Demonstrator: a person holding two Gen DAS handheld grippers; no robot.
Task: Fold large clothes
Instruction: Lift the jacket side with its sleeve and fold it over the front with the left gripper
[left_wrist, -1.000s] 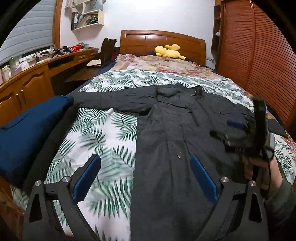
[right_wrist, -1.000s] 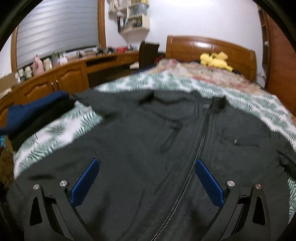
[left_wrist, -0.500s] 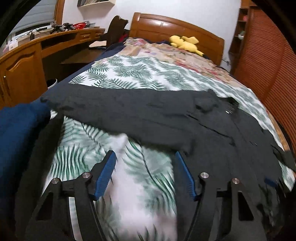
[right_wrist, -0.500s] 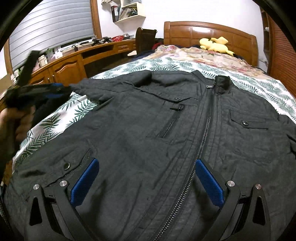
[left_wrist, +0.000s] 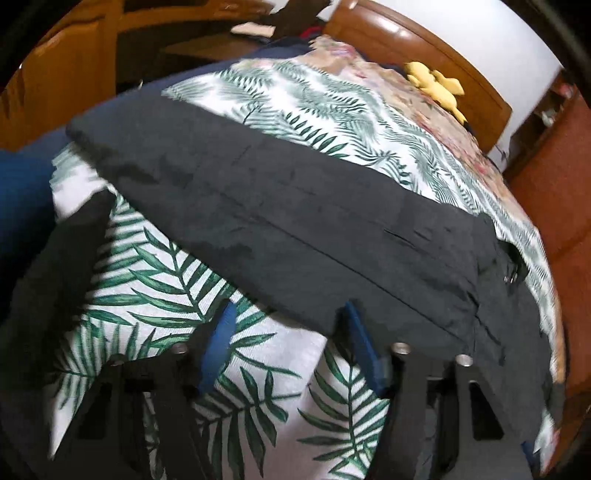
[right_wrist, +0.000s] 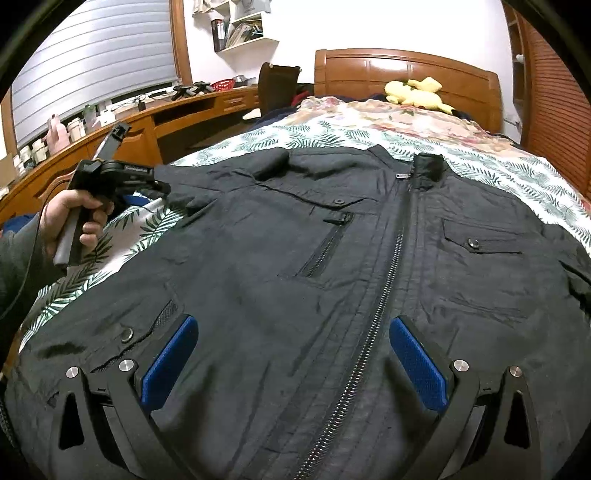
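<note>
A dark grey zip-front jacket (right_wrist: 332, 277) lies face up and spread flat on the bed's palm-leaf sheet (left_wrist: 177, 280), collar toward the wooden headboard (right_wrist: 406, 70), its zipper closed up the middle, with snap-flap chest pockets and a slanted zip pocket (the fabric lightly creased). At the left of the right wrist view, a hand (right_wrist: 74, 218) grips the left claw (right_wrist: 147, 192) just at the jacket's outstretched sleeve (left_wrist: 277, 221). In its own view the left claw (left_wrist: 288, 339) stands over the sleeve's near edge; its jaws are closing, half apart, with bare sheet and the sleeve's hem between the blue pads, not yet pinched. A second ago that claw hung wide over the jacket's body; it has since swung leftward and down to the sleeve. The right claw (right_wrist: 291, 362) is spread wide above the lower front, straddling the zipper, touching nothing, and has hardly moved. Only the right view shows the whole front, the bench (right_wrist: 129, 129) under the window and the shelf; only the left shows the sleeve's full length and a blue bundle (left_wrist: 22, 199) at its end. A yellow plush toy (right_wrist: 417, 94) sits by the headboard.
</note>
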